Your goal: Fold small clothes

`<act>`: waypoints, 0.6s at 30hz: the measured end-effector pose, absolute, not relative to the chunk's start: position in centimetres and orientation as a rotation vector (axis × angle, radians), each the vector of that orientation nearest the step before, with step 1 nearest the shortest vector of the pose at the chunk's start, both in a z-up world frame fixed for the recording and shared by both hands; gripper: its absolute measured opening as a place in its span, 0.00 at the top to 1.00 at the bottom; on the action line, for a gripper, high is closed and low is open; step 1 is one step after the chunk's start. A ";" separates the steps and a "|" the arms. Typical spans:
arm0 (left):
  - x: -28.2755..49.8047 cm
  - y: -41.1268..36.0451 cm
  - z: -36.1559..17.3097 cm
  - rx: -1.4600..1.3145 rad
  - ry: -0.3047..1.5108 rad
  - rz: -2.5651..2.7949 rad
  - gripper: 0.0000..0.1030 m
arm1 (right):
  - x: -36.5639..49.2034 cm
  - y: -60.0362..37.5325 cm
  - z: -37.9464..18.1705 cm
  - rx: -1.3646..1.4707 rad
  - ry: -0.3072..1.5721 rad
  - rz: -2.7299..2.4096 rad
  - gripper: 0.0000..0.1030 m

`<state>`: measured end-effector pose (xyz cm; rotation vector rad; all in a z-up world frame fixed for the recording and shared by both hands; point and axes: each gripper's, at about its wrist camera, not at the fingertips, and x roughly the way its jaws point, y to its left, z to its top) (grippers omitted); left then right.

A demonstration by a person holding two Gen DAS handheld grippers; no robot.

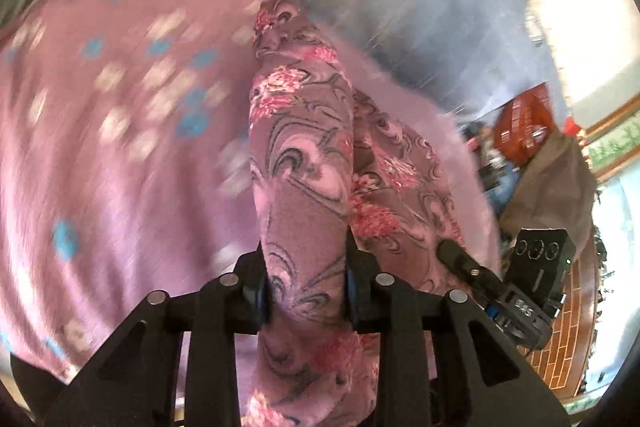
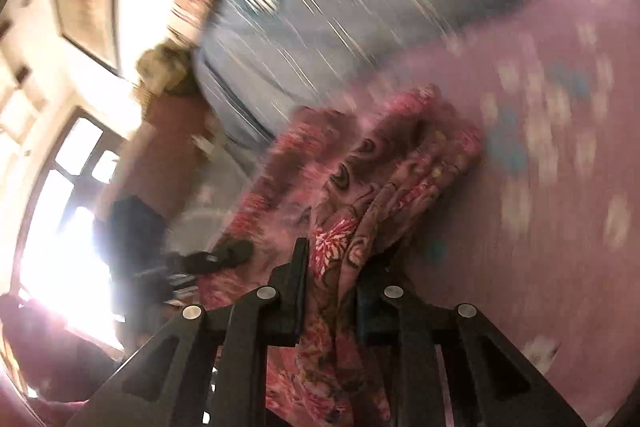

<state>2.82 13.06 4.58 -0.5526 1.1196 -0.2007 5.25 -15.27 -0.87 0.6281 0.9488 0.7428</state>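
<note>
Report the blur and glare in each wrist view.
Left wrist: the pink bedspread is streaked by motion blur, while the floral cloth in the left gripper stays sharp. Right wrist: everything is smeared, and the window is blown out white.

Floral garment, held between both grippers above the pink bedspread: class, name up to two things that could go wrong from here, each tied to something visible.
1. The left gripper clamps a thick bunched roll of the floral garment, not a flat edge; layers could slip out, spoiling the fold.
2. The right gripper pinches gathered folds, so the cloth may land creased on the pink bedspread.
</note>
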 end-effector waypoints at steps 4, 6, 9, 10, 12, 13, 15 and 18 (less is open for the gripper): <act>1.8 15.4 0.5 -0.625 1.176 -0.188 0.63 | 4.5 -14.9 -3.7 0.637 1.027 0.656 0.72; 1.6 16.2 1.5 -0.631 1.152 -0.209 0.63 | 4.6 -15.7 -1.8 0.611 1.017 0.607 0.65; 2.3 16.2 4.2 -0.527 1.061 -0.208 0.56 | 5.8 -17.1 0.8 0.601 0.940 0.539 0.56; 3.1 15.9 4.9 -0.511 1.040 -0.222 0.45 | 6.6 -17.3 1.1 0.621 0.936 0.522 0.52; 4.9 15.1 5.1 -0.499 1.031 -0.222 0.40 | 8.5 -16.8 1.0 0.652 0.945 0.509 0.50; 6.3 14.5 5.1 -0.477 1.040 -0.215 0.40 | 9.6 -15.9 0.8 0.641 0.955 0.499 0.50; 8.0 13.8 4.8 -0.445 1.057 -0.185 0.40 | 11.4 -13.9 0.3 0.576 0.966 0.466 0.67; 10.5 13.7 4.7 -0.413 1.038 -0.136 0.41 | 12.2 -11.4 2.0 0.413 0.920 0.488 0.95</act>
